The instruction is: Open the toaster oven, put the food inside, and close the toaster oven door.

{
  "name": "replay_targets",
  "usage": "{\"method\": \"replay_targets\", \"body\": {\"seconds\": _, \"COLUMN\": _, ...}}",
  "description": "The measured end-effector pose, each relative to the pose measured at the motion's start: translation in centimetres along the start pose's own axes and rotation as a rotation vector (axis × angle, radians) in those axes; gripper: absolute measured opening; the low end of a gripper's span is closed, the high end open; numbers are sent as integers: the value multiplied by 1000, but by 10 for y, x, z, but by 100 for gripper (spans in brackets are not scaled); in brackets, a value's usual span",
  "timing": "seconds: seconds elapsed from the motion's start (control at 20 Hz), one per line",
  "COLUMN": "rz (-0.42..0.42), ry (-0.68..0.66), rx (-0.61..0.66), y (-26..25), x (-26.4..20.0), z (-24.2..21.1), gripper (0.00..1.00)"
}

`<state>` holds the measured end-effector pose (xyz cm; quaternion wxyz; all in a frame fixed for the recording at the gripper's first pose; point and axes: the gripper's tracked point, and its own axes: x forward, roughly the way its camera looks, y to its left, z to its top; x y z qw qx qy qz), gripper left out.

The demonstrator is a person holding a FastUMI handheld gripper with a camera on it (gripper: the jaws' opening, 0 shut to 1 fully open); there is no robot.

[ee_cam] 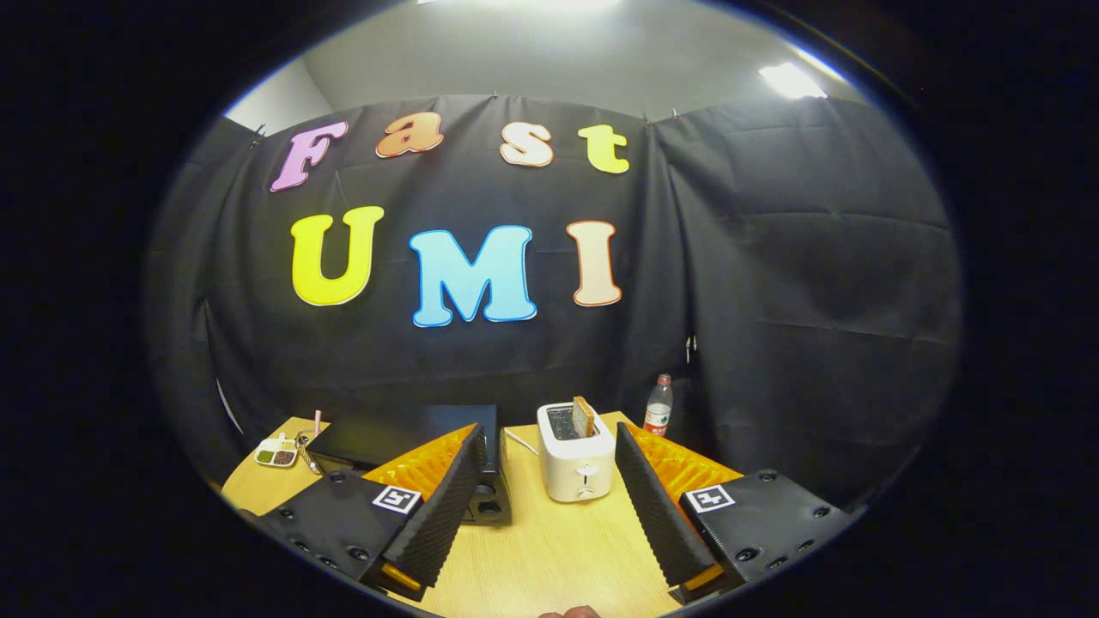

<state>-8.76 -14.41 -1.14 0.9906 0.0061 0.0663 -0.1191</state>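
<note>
Hovering over the wooden table (549, 549), the gripper (549, 455) is sitting at the bottom centre of the frame with its fingers spread wide apart and gripping nothing. Just beyond them, a bit right of centre, a white toaster (577, 463) is standing with a slice of toast (584, 417) poking up out of its slot. The black toaster oven (412, 433) is sitting lower left, partly hidden behind the left finger. A water bottle (658, 405) is standing further right by the cloth wall, and a small snack dish (276, 452) is lying far left.
</note>
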Motion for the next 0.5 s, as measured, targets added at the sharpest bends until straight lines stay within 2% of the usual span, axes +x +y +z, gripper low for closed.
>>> {"method": "replay_targets", "body": {"seconds": 0.15, "rz": -16, "ry": -6, "rx": -8, "y": -5, "x": 1, "z": 3, "gripper": 96}}
{"method": "replay_targets", "body": {"seconds": 0.5, "rz": 57, "ry": 31, "rx": 14, "y": 34, "x": 9, "z": 0, "gripper": 96}}
